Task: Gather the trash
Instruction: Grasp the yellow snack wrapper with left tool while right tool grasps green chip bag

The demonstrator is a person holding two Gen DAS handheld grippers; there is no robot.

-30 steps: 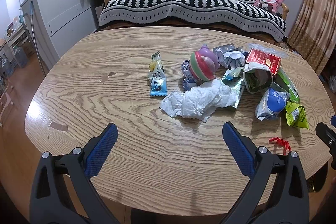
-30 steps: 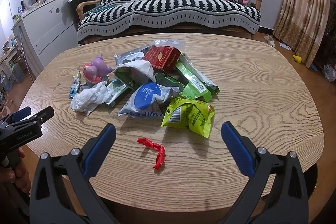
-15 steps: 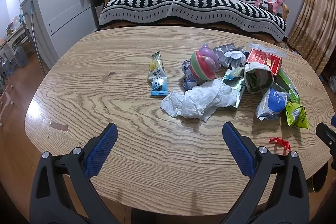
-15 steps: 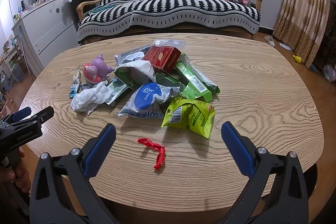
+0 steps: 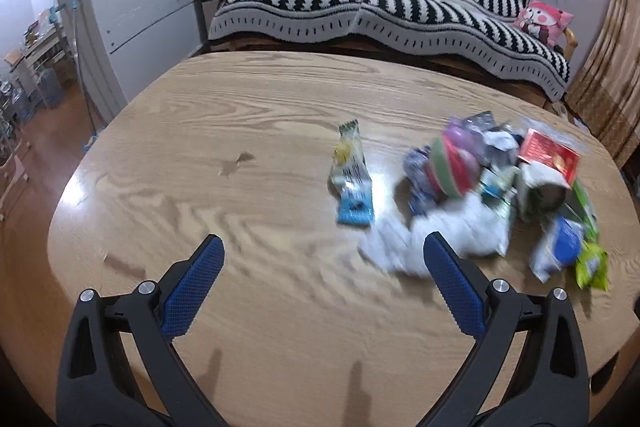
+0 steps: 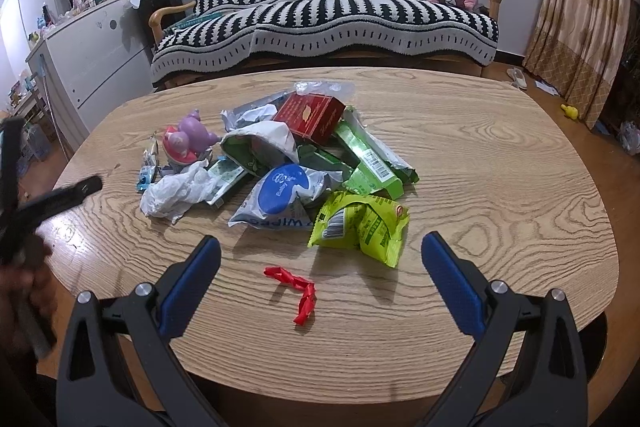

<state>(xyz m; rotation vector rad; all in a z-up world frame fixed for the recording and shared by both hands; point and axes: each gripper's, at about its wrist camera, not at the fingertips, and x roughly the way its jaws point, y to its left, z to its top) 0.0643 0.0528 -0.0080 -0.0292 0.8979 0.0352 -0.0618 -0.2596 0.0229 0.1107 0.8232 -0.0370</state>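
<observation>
left gripper (image 5: pixel 322 255): i am holding it wide open over the near part of the counter (image 5: pixel 248 115), nothing between its blue pads; this view is blurred by motion.
right gripper (image 6: pixel 320 255): i am holding it wide open and empty above the near edge of the counter, with the red twist tie (image 6: pixel 296 285) lying on the wood between and just ahead of its fingers.
trash pile: it is sitting mid-counter, the pieces touching or overlapping.
crumpled tissue (image 6: pixel 178 189): it is lying at the left front of the pile, just ahead of my left gripper's right finger in the left wrist view.
wipes pack (image 6: pixel 280 197): it is resting at the front centre, touching the green snack bag (image 6: pixel 360 223) on its right.
red box (image 6: pixel 310 117): it is sitting at the back of the pile, on top of other wrappers.
toy (image 6: pixel 186 139): it is standing at the left of the pile.
blue-and-yellow wrapper (image 5: pixel 352 179): it is lying apart, left of the pile.
sofa (image 6: pixel 324 23): it is standing behind the counter.
</observation>
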